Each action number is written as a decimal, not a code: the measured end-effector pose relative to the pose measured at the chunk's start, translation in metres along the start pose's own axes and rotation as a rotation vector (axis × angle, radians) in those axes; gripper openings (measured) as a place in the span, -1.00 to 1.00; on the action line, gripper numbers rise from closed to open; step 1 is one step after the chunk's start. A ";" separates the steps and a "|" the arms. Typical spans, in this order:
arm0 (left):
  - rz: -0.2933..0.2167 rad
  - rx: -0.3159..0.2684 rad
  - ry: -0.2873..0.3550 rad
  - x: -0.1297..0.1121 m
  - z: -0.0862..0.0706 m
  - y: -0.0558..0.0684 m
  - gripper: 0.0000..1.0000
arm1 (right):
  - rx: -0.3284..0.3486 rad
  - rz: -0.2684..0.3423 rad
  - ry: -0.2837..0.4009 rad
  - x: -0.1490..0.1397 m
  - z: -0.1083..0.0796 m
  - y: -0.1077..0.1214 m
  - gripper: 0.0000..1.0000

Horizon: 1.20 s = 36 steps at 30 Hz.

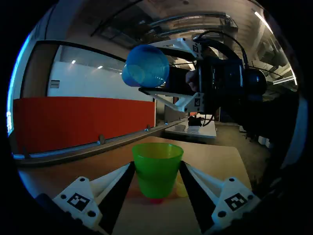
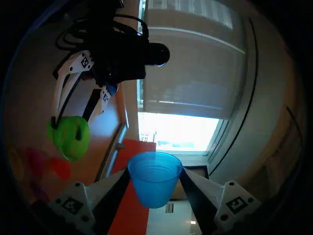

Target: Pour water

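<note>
Left gripper we see clamped on the green cup, upright over the wooden table — higher and to the right, our right gripper grasps the blue cup, tipped onto its side.

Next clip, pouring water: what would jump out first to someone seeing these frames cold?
The blue cup stands out first: the right gripper holds it between its fingers, tipped on its side high above the table. Below it, the bright green cup stands upright on the table, between the fingers of the left gripper. Behind them, an orange-red wall panel runs along the left of the left gripper view.
</note>
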State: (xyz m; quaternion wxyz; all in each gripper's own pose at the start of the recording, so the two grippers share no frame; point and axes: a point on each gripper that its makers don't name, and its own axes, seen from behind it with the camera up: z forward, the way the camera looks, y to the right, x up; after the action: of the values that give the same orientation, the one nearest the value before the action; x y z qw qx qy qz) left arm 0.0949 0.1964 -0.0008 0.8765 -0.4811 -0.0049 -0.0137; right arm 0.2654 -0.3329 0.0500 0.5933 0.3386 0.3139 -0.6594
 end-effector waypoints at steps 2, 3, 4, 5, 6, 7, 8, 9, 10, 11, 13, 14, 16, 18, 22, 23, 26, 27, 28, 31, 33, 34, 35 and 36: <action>0.000 0.000 0.000 0.000 0.000 0.000 0.65 | 0.001 0.013 0.002 -0.001 0.000 -0.001 0.82; -0.001 0.000 -0.001 -0.001 0.000 0.000 0.64 | 0.001 0.019 0.003 -0.001 0.000 -0.001 0.81; 0.000 0.000 -0.001 -0.001 0.000 0.000 0.65 | 0.001 0.031 0.004 -0.002 0.000 -0.001 0.82; 0.000 0.001 -0.001 -0.001 0.000 0.000 0.65 | 0.000 0.042 0.005 -0.003 0.000 -0.002 0.82; 0.001 0.001 -0.002 -0.001 0.000 0.000 0.65 | 0.000 0.053 0.006 -0.004 0.000 -0.002 0.81; 0.000 0.001 -0.002 -0.001 0.000 0.000 0.64 | -0.002 0.069 0.007 -0.005 0.000 -0.002 0.81; 0.000 0.002 -0.002 -0.002 0.000 0.000 0.64 | -0.004 0.083 0.007 -0.006 0.000 -0.001 0.81; 0.000 0.002 -0.002 -0.002 0.000 -0.001 0.64 | -0.006 0.097 0.007 -0.007 0.000 -0.001 0.81; 0.000 0.002 -0.003 -0.003 0.000 -0.001 0.65 | -0.007 0.120 0.008 -0.009 0.000 -0.002 0.82; -0.001 0.002 -0.003 -0.003 0.000 -0.001 0.65 | -0.008 0.140 0.009 -0.010 0.000 -0.002 0.82; -0.001 0.002 -0.005 -0.004 0.000 -0.001 0.65 | -0.007 0.185 0.011 -0.013 0.000 -0.004 0.82; 0.000 0.002 -0.006 -0.005 0.000 -0.001 0.65 | -0.007 0.207 0.012 -0.014 0.000 -0.005 0.82; 0.000 0.002 -0.008 -0.006 0.000 -0.001 0.65 | -0.007 0.251 0.013 -0.017 -0.001 -0.008 0.82; 0.001 0.004 -0.009 -0.006 0.000 -0.002 0.65 | -0.008 0.291 0.011 -0.019 -0.001 -0.010 0.82; -0.002 0.005 -0.008 -0.006 0.000 -0.003 0.65 | -0.007 0.396 0.011 -0.021 -0.004 -0.015 0.82; -0.002 0.006 -0.008 -0.006 0.000 -0.003 0.65 | -0.007 0.423 0.012 -0.021 -0.005 -0.015 0.82; -0.002 0.009 -0.011 -0.006 -0.001 -0.004 0.65 | -0.001 0.526 0.014 -0.021 -0.008 -0.018 0.82; -0.002 0.010 -0.012 -0.006 -0.001 -0.004 0.65 | 0.001 0.562 0.015 -0.020 -0.009 -0.020 0.82; -0.001 0.010 -0.014 -0.006 -0.001 -0.004 0.65 | 0.003 0.607 0.014 -0.021 -0.010 -0.022 0.82; 0.000 0.010 -0.018 -0.007 -0.001 -0.004 0.64 | 0.012 0.741 0.013 -0.021 -0.013 -0.028 0.82; 0.001 0.010 -0.020 -0.008 -0.001 -0.004 0.64 | 0.020 0.834 0.014 -0.022 -0.016 -0.032 0.82; 0.001 0.010 -0.021 -0.008 -0.001 -0.004 0.65 | 0.025 0.885 0.014 -0.022 -0.017 -0.034 0.82; 0.001 0.010 -0.021 -0.008 -0.001 -0.004 0.65 | 0.029 0.929 0.014 -0.022 -0.019 -0.036 0.82; 0.001 0.011 -0.022 -0.009 -0.001 -0.004 0.65 | 0.033 0.974 0.015 -0.022 -0.020 -0.039 0.82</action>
State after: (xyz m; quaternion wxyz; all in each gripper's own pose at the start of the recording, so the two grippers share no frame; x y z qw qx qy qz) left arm 0.0863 0.1935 0.0018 0.8790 -0.4765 -0.0142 -0.0078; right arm 0.2300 -0.3000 0.0570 0.8252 0.4601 0.1126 -0.3076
